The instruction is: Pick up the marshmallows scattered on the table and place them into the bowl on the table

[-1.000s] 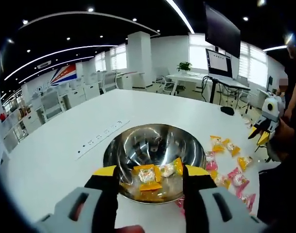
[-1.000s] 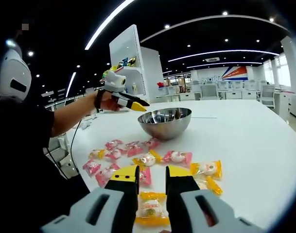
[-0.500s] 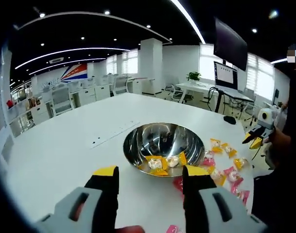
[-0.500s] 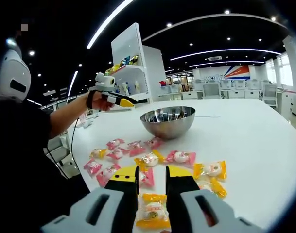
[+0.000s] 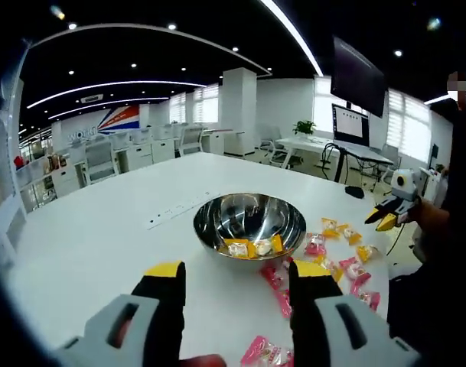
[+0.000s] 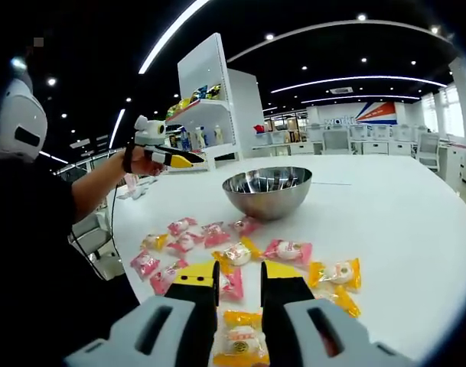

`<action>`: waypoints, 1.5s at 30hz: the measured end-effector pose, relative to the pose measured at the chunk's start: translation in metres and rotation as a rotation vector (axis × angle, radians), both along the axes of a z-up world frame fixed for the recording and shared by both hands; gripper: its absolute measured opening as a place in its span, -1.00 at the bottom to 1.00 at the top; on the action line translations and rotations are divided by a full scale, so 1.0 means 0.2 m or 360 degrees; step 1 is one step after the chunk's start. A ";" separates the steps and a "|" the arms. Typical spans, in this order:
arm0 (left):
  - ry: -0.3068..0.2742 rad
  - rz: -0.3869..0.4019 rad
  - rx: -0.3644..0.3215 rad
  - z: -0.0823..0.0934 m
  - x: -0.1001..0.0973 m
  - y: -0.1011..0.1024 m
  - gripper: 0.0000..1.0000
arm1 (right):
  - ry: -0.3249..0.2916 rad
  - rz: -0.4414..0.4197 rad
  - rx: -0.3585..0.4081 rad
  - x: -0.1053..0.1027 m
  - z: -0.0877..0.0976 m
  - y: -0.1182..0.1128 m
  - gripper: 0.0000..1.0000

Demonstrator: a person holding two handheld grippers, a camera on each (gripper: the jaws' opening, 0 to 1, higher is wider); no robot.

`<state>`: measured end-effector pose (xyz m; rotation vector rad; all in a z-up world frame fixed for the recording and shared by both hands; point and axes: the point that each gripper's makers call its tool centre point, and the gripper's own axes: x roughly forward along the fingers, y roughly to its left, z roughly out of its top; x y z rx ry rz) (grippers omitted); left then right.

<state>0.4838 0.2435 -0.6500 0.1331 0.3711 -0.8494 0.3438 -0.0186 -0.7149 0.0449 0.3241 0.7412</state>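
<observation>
now, right tongs (image 6: 239, 277): nipped on a yellow marshmallow (image 6: 241, 340)
left tongs (image 5: 236, 274): wide apart, empty
bowl (image 5: 249, 223): beyond them on counter (image 5: 102, 229)

I see a broad stretch of bare white table (image 5: 102, 229) to the left of the shiny steel bowl (image 5: 249, 223) in the left gripper view; passage there is unobstructed apart from a flush strip of sockets (image 5: 179, 212). The bowl's open mouth has free room above it. To its right, pink and yellow wrapped marshmallows (image 5: 336, 248) crowd the surface, some touching the bowl's base. In the right gripper view, the scattered packets (image 6: 217, 241) lie between my near jaws and the bowl (image 6: 267, 191); the table (image 6: 401, 229) to the right lies open. The left gripper (image 6: 175, 158) hangs above the table's left edge.
</observation>
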 end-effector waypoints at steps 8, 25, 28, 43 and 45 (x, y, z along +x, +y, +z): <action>0.0004 0.0016 -0.0054 -0.02 -0.11 0.06 0.14 | -0.0007 0.0018 -0.0009 0.00 0.01 0.02 -0.56; -0.0018 0.0138 -0.0151 -0.06 -0.44 0.23 0.15 | -0.0010 0.0019 -0.0035 0.02 0.02 0.03 -0.56; -0.0010 0.0173 -0.0156 -0.08 -0.49 0.26 0.15 | -0.0010 0.0018 -0.0038 0.02 0.02 0.03 -0.56; 0.0006 0.0210 -0.0261 -0.14 -0.70 0.26 0.17 | -0.0031 -0.0007 -0.0107 0.03 0.07 -0.01 -0.55; 0.0011 0.0209 -0.0269 -0.14 -0.71 0.25 0.17 | -0.0033 -0.0010 -0.0107 0.02 0.07 -0.01 -0.55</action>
